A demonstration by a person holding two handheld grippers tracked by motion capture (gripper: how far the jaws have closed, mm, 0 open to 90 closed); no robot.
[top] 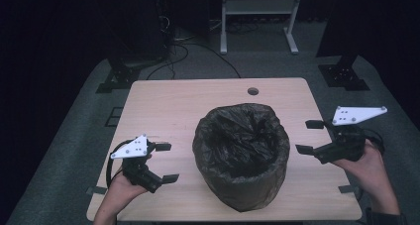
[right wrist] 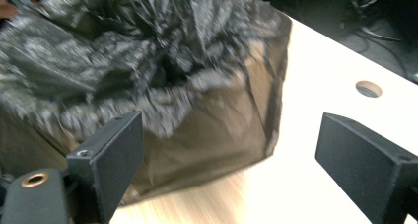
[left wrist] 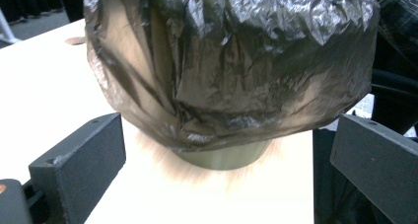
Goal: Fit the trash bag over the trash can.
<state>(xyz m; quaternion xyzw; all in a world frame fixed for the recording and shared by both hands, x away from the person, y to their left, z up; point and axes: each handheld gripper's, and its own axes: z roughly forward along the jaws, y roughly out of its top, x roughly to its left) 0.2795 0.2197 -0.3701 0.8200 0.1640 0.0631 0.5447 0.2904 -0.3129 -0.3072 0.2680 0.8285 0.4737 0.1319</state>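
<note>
At the centre of the frame a bin (top: 241,155) lined with a black bag stands on the tabletop (top: 163,106), my left tongs (top: 167,161) and right tongs (top: 309,136) wide open and empty on either side.

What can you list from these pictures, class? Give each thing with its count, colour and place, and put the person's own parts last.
bin: one, olive-green base showing under the liner, middle of the table
bin liner: one, black plastic, folded over the bin's rim and hanging down its sides
table: one, light wood, with a round cable hole near its far edge
frame: one, white metal, on the floor beyond the table
cables: several, black, on the grey floor beyond the table
left gripper: one, black with a grey plate, jaws open, left of the bin
right gripper: one, black with a grey plate, jaws open, right of the bin
</note>
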